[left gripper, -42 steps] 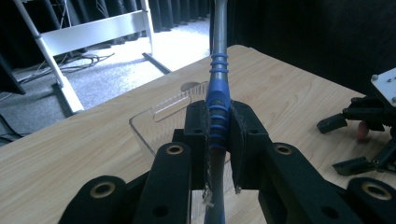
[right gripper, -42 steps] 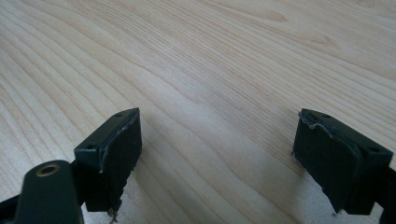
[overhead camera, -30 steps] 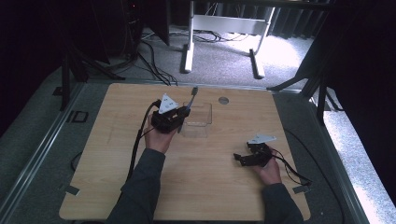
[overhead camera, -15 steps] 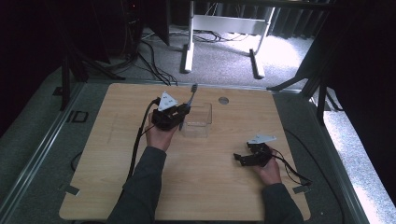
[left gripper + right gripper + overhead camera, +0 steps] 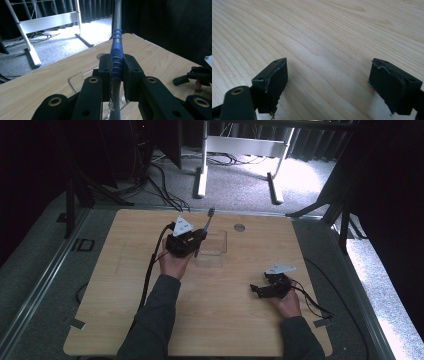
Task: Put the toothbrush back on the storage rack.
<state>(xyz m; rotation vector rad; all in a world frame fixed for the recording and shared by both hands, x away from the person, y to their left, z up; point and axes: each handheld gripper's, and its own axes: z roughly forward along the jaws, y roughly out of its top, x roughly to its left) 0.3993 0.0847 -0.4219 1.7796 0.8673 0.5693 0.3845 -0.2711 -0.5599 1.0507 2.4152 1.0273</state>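
A: High view: left hand-held gripper [image 5: 196,240] barely shifted since a second ago, toothbrush [image 5: 205,227] still clamped, tilted up over the clear tray [image 5: 216,251] at the tabletop [image 5: 115,285] back. Right hand-held gripper [image 5: 260,291] same spot, near the front right.

B: Left gripper view?

A: Jaws tight on the blue ribbed handle [image 5: 116,58], tray edge [image 5: 75,81] below; brush head cropped here.

B: Right gripper view?

A: Jaws wide apart, nothing between, bare wood [image 5: 324,37]. Left forearm stretched forward, right hand low on the tabletop.
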